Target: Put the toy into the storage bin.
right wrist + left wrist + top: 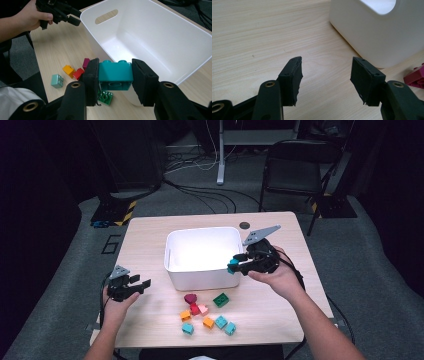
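Right now my right gripper (114, 78) is clamped on a teal brick (115, 75), pads flat against its two end faces, studs up. I hold it at the bin's (200, 279) near right corner, at rim height, just short of the opening.

It should handle as a light, hard plastic block: stiff, not fragile, but smooth, so it could slip or pivot if I squeezed on an edge. The flat ends are the place to hold, and that is where I have it. A drop into the bin should do it no harm.

My left gripper (325, 75) sits low over bare table (262, 37) to the left of the bin, jaws wide with nothing between them.

Hard to judge: my jaws cover the brick's ends, so I cannot tell how deep the pads sit. In the high view the brick (233, 265) is a small speck against my hand. The loose pile (207, 312) near the bin is small and blurred there, and my own jaws hide part of it.
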